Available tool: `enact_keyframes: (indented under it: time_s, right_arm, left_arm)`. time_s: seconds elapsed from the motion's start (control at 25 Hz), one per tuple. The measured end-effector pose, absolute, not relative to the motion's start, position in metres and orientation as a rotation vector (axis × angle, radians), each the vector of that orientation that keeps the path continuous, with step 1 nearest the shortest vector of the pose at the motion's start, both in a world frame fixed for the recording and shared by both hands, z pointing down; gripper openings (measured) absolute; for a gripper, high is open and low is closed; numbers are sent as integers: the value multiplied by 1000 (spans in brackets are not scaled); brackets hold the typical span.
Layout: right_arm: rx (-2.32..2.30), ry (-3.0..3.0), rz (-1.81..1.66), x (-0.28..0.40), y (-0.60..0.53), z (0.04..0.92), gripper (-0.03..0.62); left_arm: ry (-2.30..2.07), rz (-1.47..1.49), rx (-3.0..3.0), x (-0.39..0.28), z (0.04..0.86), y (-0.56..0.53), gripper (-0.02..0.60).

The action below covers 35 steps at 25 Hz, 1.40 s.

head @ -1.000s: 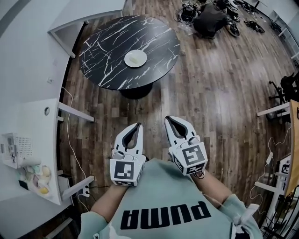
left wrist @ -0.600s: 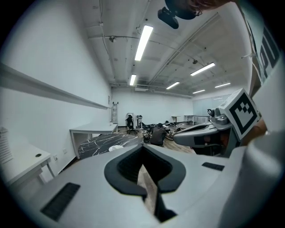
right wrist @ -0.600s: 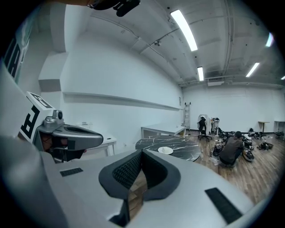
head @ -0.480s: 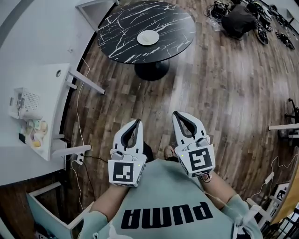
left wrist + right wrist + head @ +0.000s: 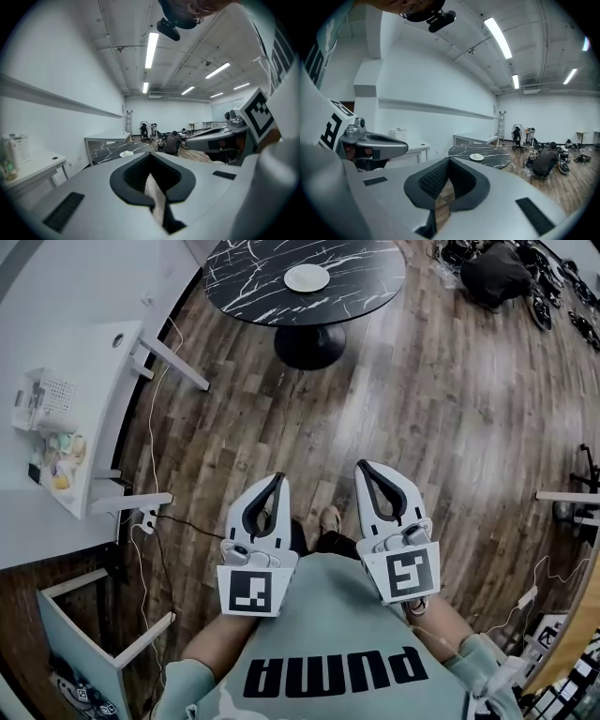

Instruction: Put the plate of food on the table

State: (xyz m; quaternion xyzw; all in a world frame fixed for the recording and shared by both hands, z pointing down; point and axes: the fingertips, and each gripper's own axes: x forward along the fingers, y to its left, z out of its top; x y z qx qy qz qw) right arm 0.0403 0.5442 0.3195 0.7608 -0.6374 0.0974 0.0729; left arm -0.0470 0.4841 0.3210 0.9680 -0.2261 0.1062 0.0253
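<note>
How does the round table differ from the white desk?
The round table is black with white veins on one pedestal; the white desk is straight-edged on legs. The table bears a single plate; the desk bears a basket and small items. Both stand on wooden floor.

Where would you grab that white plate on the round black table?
Probably by its thin rim. The plate lies flat on the table, so jaws would come in low from the side, one above the edge, one under.
</note>
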Motion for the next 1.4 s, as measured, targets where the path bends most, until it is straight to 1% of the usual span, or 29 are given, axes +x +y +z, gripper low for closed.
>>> enact_keyframes:
  time_s: [0.2, 0.44, 0.88, 1.4]
  right_arm:
    - [2222, -1922, 310, 29, 562, 342, 9]
    - [2223, -1922, 293, 15, 567, 340, 8]
    - [2222, -1940, 276, 19, 553, 336, 8]
    - [2207, -1954, 260, 28, 540, 329, 8]
  left_arm:
    - [-744, 342, 2972, -67, 337, 498, 6]
    - [-776, 330, 2989, -80, 334, 500, 6]
    - [-830, 326, 2974, -84, 331, 486, 6]
    - [-842, 313, 2981, -75, 324, 474, 6]
